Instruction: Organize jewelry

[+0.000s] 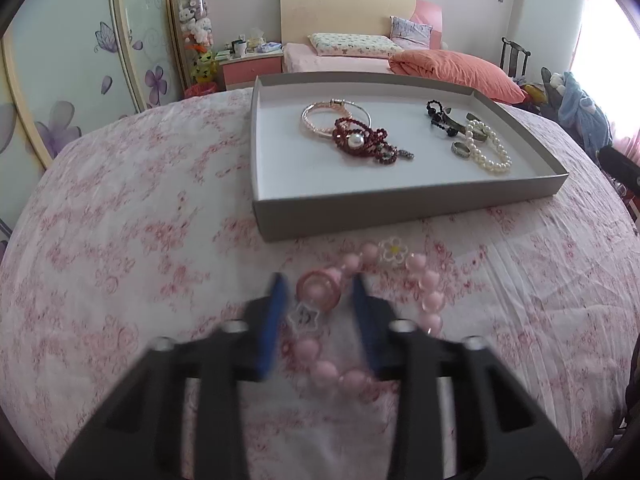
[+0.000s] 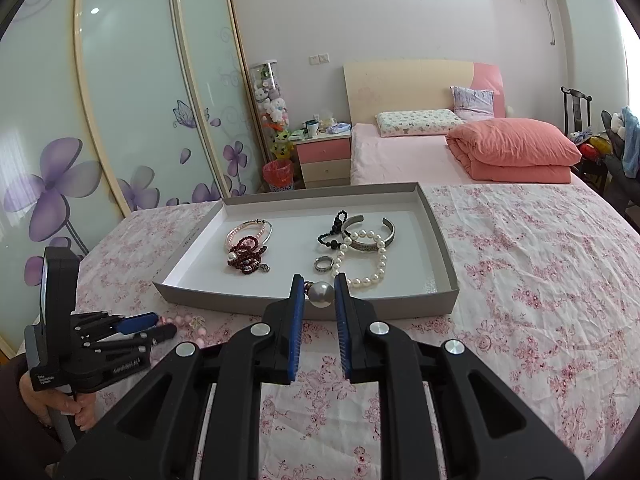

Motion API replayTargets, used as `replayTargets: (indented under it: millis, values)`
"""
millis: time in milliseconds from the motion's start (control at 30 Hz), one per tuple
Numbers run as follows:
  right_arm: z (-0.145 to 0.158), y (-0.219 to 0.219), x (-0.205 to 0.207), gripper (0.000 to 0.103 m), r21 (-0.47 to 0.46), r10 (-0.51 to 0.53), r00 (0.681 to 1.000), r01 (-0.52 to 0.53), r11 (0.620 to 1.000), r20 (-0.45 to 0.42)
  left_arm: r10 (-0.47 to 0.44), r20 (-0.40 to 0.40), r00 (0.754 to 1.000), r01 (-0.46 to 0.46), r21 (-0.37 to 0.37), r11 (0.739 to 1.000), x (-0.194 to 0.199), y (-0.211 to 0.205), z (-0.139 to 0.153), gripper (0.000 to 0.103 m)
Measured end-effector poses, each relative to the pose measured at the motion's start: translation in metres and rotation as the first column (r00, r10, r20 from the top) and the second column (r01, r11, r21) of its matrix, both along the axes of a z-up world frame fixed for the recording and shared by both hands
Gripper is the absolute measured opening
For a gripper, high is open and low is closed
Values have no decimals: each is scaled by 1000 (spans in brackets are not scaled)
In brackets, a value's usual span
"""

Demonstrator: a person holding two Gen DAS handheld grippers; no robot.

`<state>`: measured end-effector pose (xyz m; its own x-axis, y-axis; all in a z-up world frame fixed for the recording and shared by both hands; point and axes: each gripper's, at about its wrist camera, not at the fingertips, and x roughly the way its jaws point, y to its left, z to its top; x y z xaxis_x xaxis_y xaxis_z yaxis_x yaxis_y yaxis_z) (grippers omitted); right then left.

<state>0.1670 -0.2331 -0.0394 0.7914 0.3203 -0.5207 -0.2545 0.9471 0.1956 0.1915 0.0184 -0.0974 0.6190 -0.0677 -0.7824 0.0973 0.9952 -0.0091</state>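
On the flowery pink bedspread (image 1: 120,220), one shallow grey tray (image 1: 400,200) is parked, and most of the jewelry is already laid inside it. Counted up in the tray: one rose-gold bangle (image 1: 316,120) plus a thin silver hoop tangled with it, one dark red bead strand (image 1: 360,142) with a single big pearl sitting on it, one black beaded piece (image 1: 438,118), one silver cuff (image 2: 364,236), one white pearl bracelet (image 1: 490,152) and one small ring (image 1: 460,149). So roughly seven pieces, split into two little piles, red and gold stuff on the left, black, silver and pearl on the right.

Outside the tray, just in front of its near wall, one pink bead bracelet (image 1: 428,300) is lying on the bedspread, with two small flower charms and one pink ring-shaped bead on it. The left claw (image 1: 318,292) is held right over it, tilted down, the two blue pads standing apart with the ring bead between them. Nothing is pinched yet as far as can be seen, though that view is blurred.

The right claw (image 2: 320,294) is held above the tray's near edge and is clamped on one silvery round bead (image 2: 321,293), with a bit of dark reddish bead peeking out on its left side. What hangs below can't be made out.

In the right wrist view, one hand (image 2: 82,408) is seen gripping the left tool's handle at the lower left.
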Motion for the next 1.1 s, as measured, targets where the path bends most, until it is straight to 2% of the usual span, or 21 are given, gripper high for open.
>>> replayTargets:
  millis: [100, 200, 367, 633, 1100]
  values:
    - [-3, -1, 0, 16, 5, -4, 1000, 4, 1000, -12, 2, 2, 1000, -2, 7, 1000, 1, 0, 1, 22]
    - [-2, -2, 0, 16, 6, -5, 1000, 5, 1000, -8, 13, 10, 1000, -13, -30, 999, -3, 5, 3, 22]
    - [1, -3, -4, 16, 23, -4, 1000, 4, 1000, 9, 25, 86, 996, -17, -97, 995, -17, 14, 23, 22]
    - [4, 1, -9, 16, 37, 10, 1000, -11, 999, 20, 42, 195, 980, -15, -134, 991, -41, 9, 48, 22]
    - [16, 4, -16, 16, 64, 18, 998, -22, 998, 67, 60, 309, 949, -16, -142, 990, -61, 1, 80, 22]
